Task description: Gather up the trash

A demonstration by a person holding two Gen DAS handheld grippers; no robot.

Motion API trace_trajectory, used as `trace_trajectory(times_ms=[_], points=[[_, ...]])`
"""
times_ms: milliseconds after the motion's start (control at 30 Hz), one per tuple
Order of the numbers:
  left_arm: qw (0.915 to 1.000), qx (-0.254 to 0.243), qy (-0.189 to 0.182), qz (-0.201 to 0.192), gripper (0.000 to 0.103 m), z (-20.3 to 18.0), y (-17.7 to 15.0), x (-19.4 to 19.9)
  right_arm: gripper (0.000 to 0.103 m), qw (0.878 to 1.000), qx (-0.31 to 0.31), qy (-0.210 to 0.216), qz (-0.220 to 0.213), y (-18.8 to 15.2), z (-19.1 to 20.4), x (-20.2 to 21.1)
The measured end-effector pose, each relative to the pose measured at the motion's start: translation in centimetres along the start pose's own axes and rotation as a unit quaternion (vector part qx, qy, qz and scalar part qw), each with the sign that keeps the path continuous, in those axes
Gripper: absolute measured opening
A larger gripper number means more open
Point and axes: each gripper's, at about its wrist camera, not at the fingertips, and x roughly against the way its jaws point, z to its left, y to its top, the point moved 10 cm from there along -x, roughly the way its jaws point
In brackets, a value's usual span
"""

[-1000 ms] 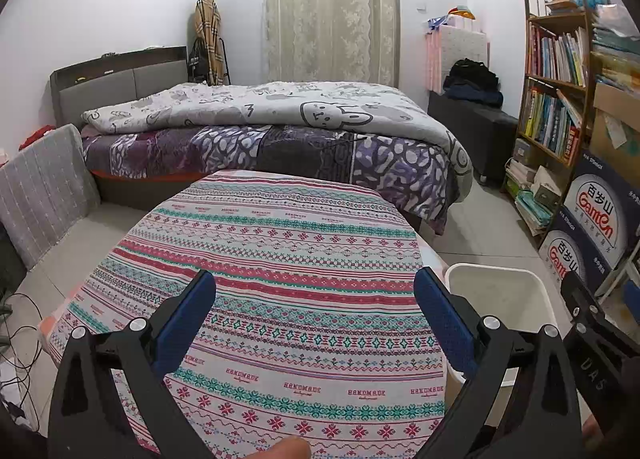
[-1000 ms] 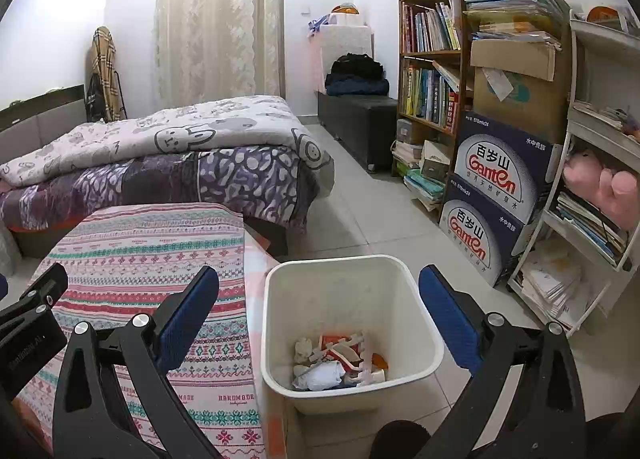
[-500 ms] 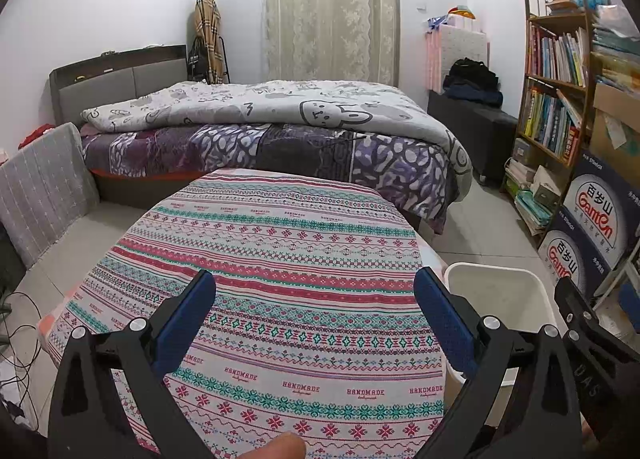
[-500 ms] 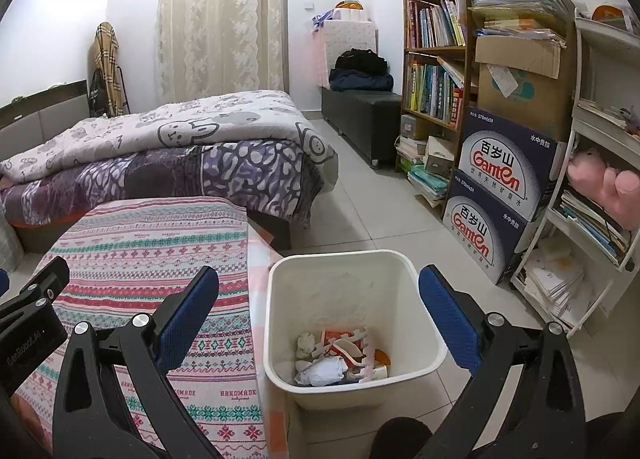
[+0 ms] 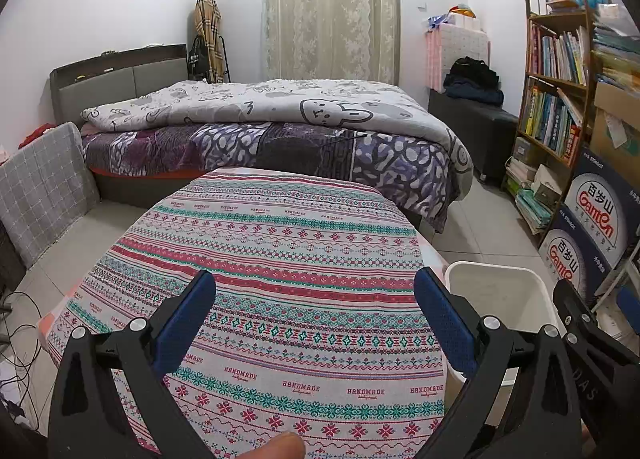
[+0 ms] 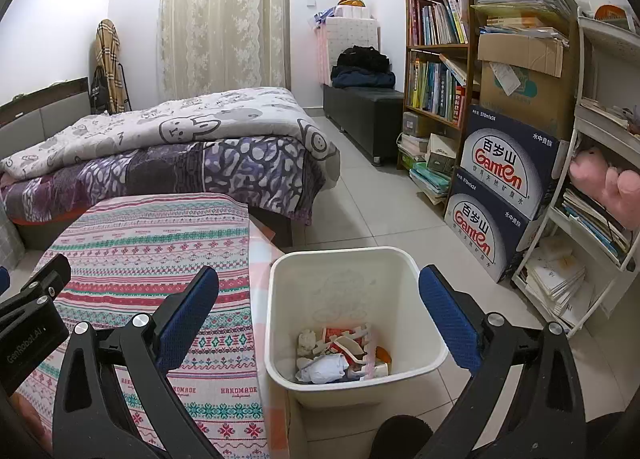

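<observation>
Hovering with my left gripper and right gripper both spread wide and empty, I judge nothing is left on the table, the trash lying in the bin beside it.

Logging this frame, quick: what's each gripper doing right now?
Left gripper: open, empty, over the patterned tablecloth.
Right gripper: open, empty, above the trash bin.
</observation>
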Motion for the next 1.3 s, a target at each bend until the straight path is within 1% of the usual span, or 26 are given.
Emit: trace_trajectory(times_ms=[1000,1167,1300], points=[[1.0000,0.000,0.000,0.001,0.096,0.03,-0.09,-0.10,0.096,1.000,0.001,0.001,0.003,-0.17,0.11,-0.09],[1.0000,0.002,-0.001,0.005,0.096,-0.03,-0.72,-0.23,0.096,1.000,0.001,0.001,0.003,-0.30,0.20,-0.05],[1.0000,0.001,-0.001,0.004,0.096,-0.02,-0.56,-0.26,0.096,1.000,0.001,0.001,0.004,-0.30,0.20,-0.07]])
